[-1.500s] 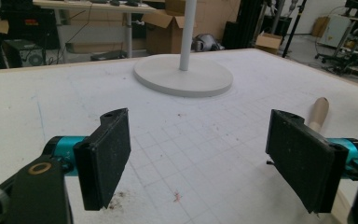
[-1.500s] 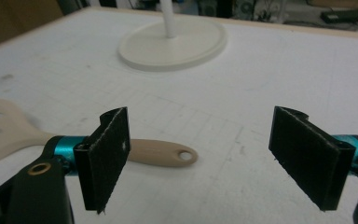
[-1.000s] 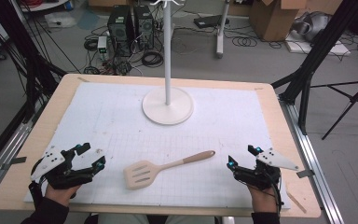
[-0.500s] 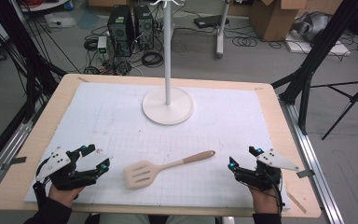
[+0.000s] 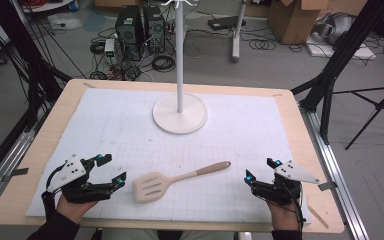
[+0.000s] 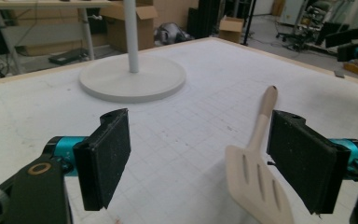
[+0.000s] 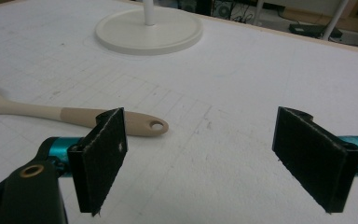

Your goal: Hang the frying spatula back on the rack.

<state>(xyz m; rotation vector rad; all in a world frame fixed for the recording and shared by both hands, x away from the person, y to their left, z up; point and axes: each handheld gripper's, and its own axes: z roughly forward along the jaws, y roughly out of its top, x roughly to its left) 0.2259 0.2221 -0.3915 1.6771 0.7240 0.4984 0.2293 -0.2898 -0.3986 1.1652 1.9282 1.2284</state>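
Note:
A cream slotted spatula (image 5: 152,185) with a tan handle lies flat on the white mat (image 5: 105,130), head toward the left. My left gripper (image 5: 112,168) stands open just left of the spatula head, low over the mat. In the left gripper view (image 6: 203,158) the spatula head (image 6: 256,177) lies partly behind the right-hand pad, and nothing sits between the pads. My right gripper (image 5: 260,170) is open to the right of the handle end. In the right gripper view (image 7: 205,158) the handle tip (image 7: 140,125) lies beyond the left-hand pad.
A white stand with a round base (image 5: 180,114) and a thin pole (image 5: 180,55) rises at the back middle of the mat. The wooden table edge (image 5: 300,130) frames the mat. Cables, computers and boxes lie on the floor beyond.
My left gripper has crept to the right, closer to the spatula head. The right gripper and the spatula have stayed where they were.

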